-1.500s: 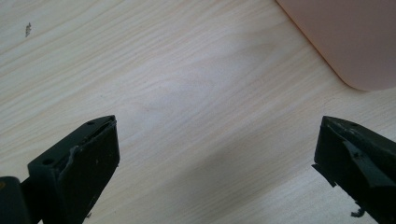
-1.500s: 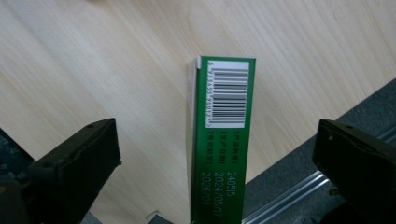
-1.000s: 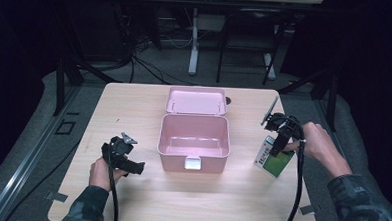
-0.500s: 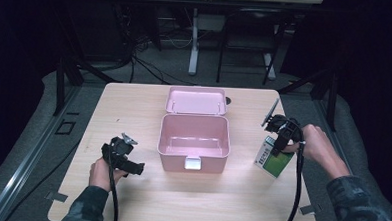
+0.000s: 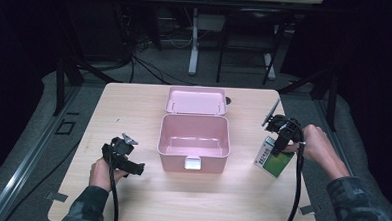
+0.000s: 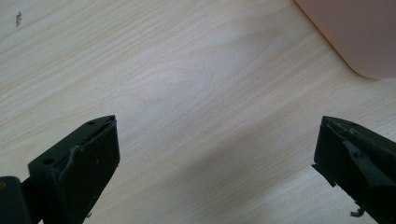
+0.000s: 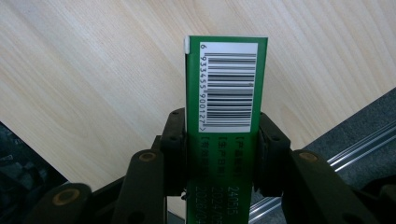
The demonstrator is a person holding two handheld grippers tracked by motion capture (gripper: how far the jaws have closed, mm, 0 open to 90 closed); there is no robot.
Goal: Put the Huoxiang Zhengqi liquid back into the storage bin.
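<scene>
So the right claw [image 5: 278, 144] has the green carton [image 5: 272, 158] pinched across its narrow sides, barcode face up toward the claw's camera [image 7: 227, 93]. From above, the carton sits tilted at the right side of the worktop [image 5: 134, 108], well apart from the open pink box [image 5: 194, 140] in the middle; I can't tell if its bottom corner is touching the wood or just off it. The left claw [image 5: 127, 160] hangs wide open with nothing in it, low over bare wood near the front-left corner of the box [image 6: 355, 37].

My guess is the carton is headed into that box, and here's where it could get messy. The grip looks like it's on the lower part of the carton, so there's a lot of carton sticking out past the pads. If it swings during the carry, or the free end clips the box's near wall on the way in, it could twist in the grip or pop out. The box is light plastic too, and nothing is steadying it, so a bump could shove it along the worktop. The lid [image 5: 197, 99] lying back behind it shouldn't get in the way.
</scene>
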